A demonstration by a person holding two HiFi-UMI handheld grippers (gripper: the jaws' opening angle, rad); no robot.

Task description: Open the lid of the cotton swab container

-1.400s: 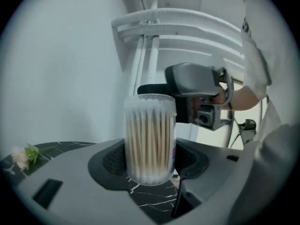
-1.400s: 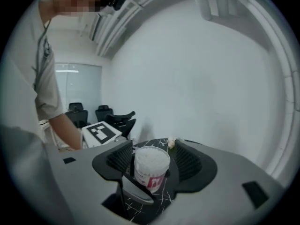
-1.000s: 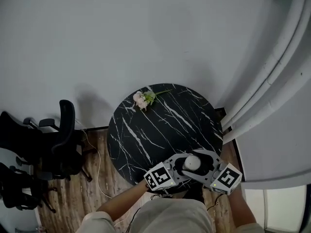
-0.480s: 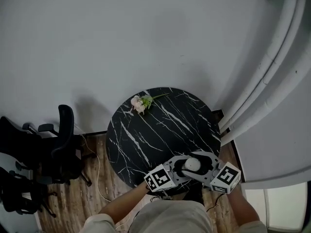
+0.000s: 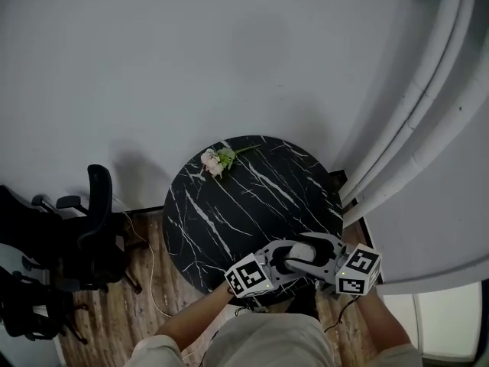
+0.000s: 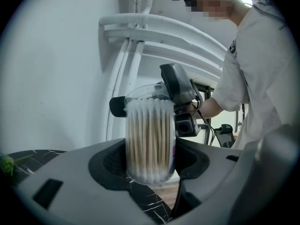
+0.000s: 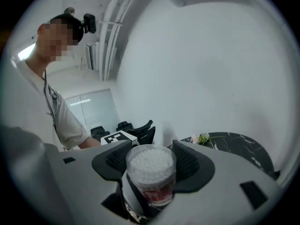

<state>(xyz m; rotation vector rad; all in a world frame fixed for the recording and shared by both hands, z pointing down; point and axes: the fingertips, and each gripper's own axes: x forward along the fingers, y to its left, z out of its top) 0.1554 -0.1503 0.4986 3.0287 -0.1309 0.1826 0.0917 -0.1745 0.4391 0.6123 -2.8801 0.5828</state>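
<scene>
Left gripper view: the left gripper (image 6: 151, 162) has its jaws wide apart, and both pads press on the body of the container (image 6: 150, 132). The right gripper (image 7: 151, 164) is clamped on the lid (image 7: 151, 150), which is not yet off. Both are over the near edge of the table (image 5: 229, 205).

round black marble table (image 5: 252, 197) on wooden floor (image 5: 114, 319).

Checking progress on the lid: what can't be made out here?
- Seam of lid on clear plastic cotton swab container: left gripper view, right gripper covers it.
- Red label print: right gripper view, blurred.
- Lid's state in head view: too small.
</scene>
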